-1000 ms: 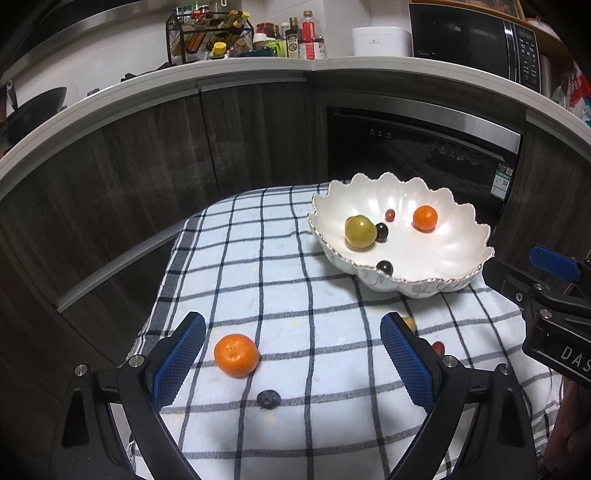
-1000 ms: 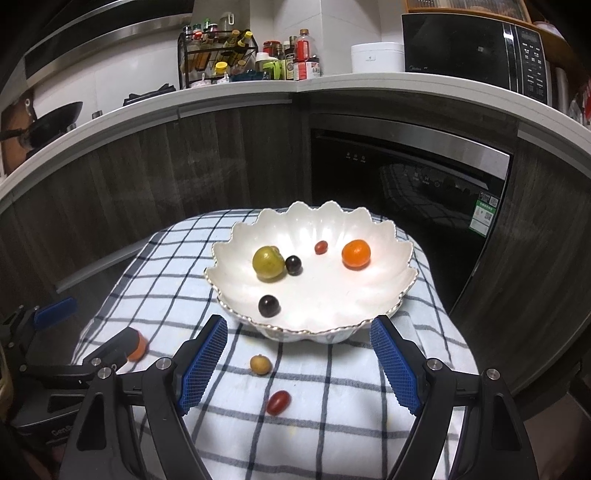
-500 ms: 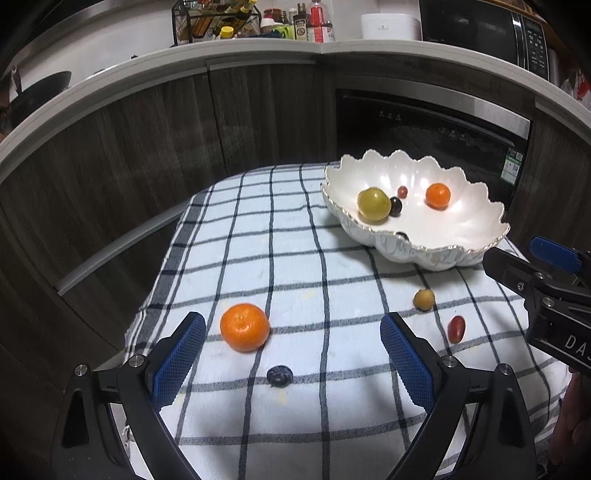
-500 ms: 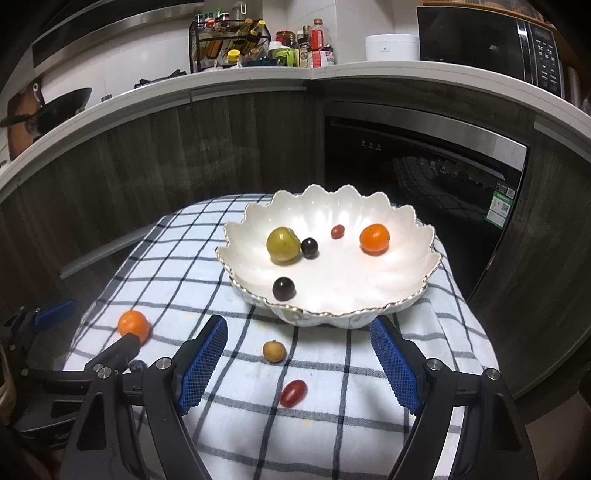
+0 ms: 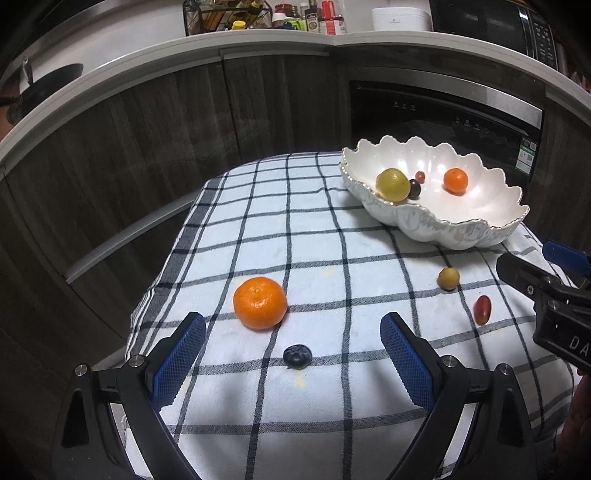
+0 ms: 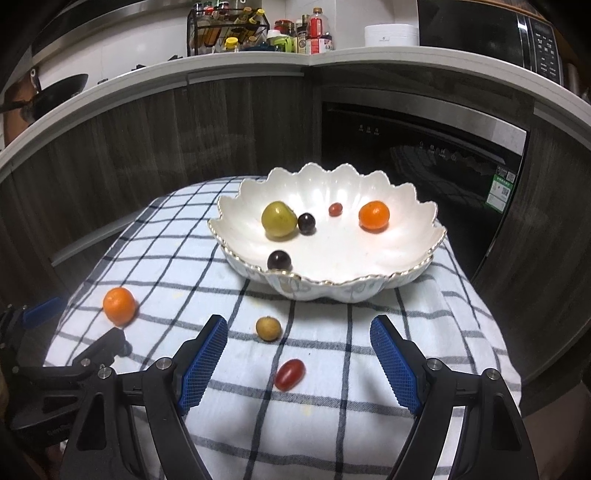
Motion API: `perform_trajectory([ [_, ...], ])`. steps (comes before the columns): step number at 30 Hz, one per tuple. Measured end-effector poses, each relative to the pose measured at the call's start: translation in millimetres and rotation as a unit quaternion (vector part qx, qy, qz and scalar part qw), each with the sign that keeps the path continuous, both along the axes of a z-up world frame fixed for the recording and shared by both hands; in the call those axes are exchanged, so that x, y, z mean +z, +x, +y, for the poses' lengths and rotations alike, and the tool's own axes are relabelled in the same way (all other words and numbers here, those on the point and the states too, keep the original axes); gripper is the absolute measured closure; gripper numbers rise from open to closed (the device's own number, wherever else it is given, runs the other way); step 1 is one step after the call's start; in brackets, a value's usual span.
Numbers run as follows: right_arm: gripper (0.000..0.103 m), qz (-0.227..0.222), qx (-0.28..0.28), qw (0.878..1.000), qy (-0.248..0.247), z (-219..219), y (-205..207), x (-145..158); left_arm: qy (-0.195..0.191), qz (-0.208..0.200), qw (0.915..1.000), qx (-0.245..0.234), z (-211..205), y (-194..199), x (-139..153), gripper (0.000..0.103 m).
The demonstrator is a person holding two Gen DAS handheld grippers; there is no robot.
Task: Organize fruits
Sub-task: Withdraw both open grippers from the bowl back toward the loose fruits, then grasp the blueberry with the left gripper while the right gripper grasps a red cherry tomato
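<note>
Open cloth (image 5: 332,236); bowl (image 5: 436,225) far right.

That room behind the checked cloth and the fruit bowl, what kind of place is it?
Most likely a home kitchen. A curved countertop carries a rack of bottles, a microwave sits at its right end, a built-in appliance is set into the dark cabinets, and a wok rests on the left.
</note>
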State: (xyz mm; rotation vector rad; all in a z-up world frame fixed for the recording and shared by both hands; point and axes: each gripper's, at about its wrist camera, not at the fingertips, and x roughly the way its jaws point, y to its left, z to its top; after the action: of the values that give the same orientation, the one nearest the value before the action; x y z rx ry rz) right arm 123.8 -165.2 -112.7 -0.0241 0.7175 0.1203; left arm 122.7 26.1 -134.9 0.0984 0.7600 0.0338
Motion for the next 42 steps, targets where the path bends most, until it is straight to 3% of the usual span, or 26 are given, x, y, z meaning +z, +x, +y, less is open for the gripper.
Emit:
perform_trajectory([
  [9, 0.022, 0.011, 0.019, 1.000, -0.005, 11, -3, -18, -0.004, 0.017, 0.9998, 0.007, 5, 1, -19, 0.007],
  [16, 0.024, 0.028, 0.011, 1.000, 0.005, 6, 2, -32, -0.011, 0.036, 0.9992, -0.009, 1, 6, -32, 0.022],
  [21, 0.043, 0.043, 0.020, 0.999, 0.006, 6, 5, -40, -0.013, 0.044, 0.9989, -0.013, -1, 9, -39, 0.030],
  [28, 0.045, 0.049, 0.027, 0.998, 0.000, 8, 7, -49, -0.034, 0.061, 0.9975, -0.010, 3, 15, -48, 0.046],
  [34, 0.059, 0.062, 0.035, 0.997, 0.003, 11, 11, -55, -0.040, 0.055, 0.9977, -0.008, 4, 14, -50, 0.050],
  [39, 0.059, 0.062, 0.030, 0.998, 0.003, 9, 12, -57, -0.048, 0.051, 0.9974, -0.015, 3, 14, -50, 0.064],
  [42, 0.070, 0.069, 0.033, 0.997, 0.004, 9, 13, -60, -0.055, 0.051, 0.9971, -0.012, 5, 14, -49, 0.074],
])
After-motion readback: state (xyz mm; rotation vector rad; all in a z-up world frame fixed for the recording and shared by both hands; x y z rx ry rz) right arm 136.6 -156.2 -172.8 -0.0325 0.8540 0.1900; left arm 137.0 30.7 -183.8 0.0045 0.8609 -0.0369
